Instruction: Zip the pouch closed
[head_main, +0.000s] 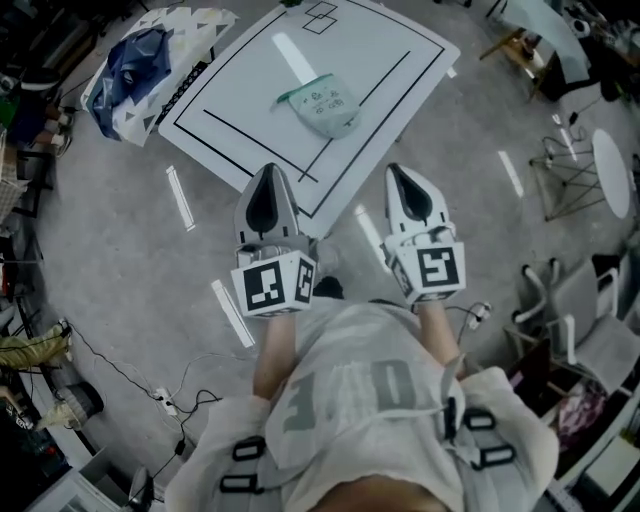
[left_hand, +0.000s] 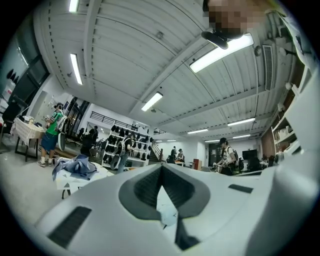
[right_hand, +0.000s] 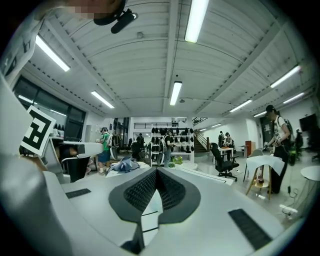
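A person stands at the near corner of a white table (head_main: 380, 50) marked with black lines, holding a two-jaw gripper level in each hand. The left gripper (head_main: 268, 180) and the right gripper (head_main: 400, 180) point side by side toward the tabletop, apart from each other. Each carries its cube of square markers, the left cube (head_main: 275, 283) and the right cube (head_main: 432, 268), just ahead of the person's forearms.

In the left gripper view, the left gripper (left_hand: 161, 170) has its jaws brought together at the tips with nothing between the ribbed pads. The right gripper view shows the same of the right gripper (right_hand: 156, 172): jaws together, nothing in its grasp.

The pouch (head_main: 322, 103), pale with a green edge along its top, lies flat on the table inside the black-lined rectangle. It sits well ahead of both grippers and touches neither. Whether its zip is open cannot be made out at this range.

A blue-and-white patterned bag (head_main: 150, 70) rests beyond the table's far-left corner. A power strip (head_main: 165, 400) with trailing cables lies on the grey floor to the person's left.
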